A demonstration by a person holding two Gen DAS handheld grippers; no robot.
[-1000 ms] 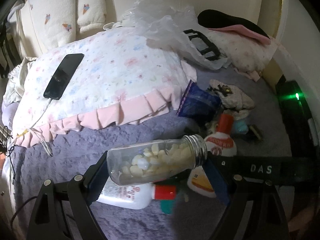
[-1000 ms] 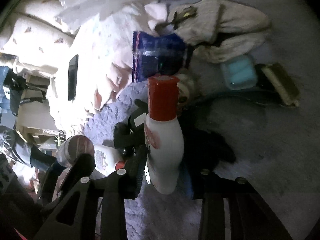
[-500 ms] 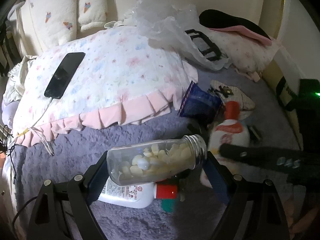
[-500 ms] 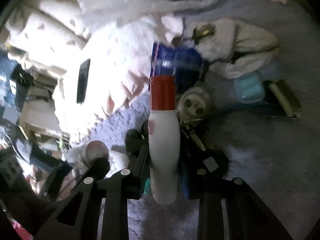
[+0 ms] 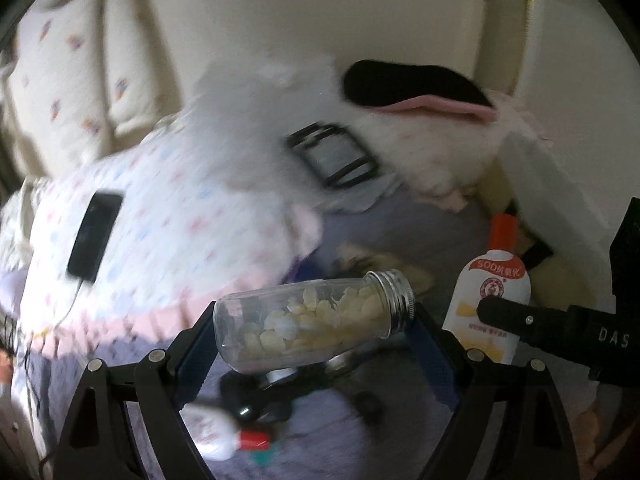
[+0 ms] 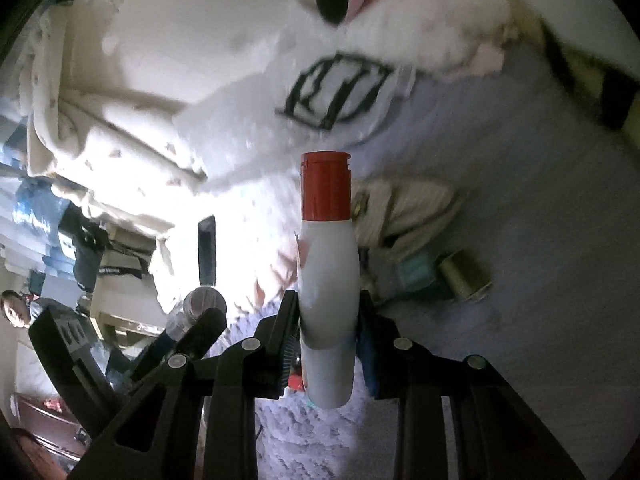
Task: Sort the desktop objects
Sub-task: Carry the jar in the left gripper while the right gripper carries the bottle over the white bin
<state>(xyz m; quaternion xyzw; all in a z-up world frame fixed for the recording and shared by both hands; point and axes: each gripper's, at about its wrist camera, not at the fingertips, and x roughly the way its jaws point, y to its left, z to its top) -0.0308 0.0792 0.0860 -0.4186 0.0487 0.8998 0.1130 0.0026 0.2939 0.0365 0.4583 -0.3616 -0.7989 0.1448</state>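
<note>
The left gripper clamps a clear jar crosswise, the right gripper pinches a red-capped white bottle, and a blurred, seemingly similar bottle lies below the left jaws.

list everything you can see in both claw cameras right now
clear plastic jar with silver screw cap: 1, holds pale yellow pieces, lying crosswise in left claw
white squeeze bottle with red cap: 1, gripped in right claw, cap pointing away
second white bottle with red cap: 1, lying on the purple blanket below the jar
purple fuzzy blanket: 1, covers the bed
floral pillow with pink frill: 1, white, left on the bed
black phone: 1, on the pillow, cable attached
clear plastic bag: 1, black print, behind the pillow
gold thread spool: 1, on the blanket, right
teal case: 1, beside the spool
left claw: black, shut on jar
right claw: black, shut on bottle
</note>
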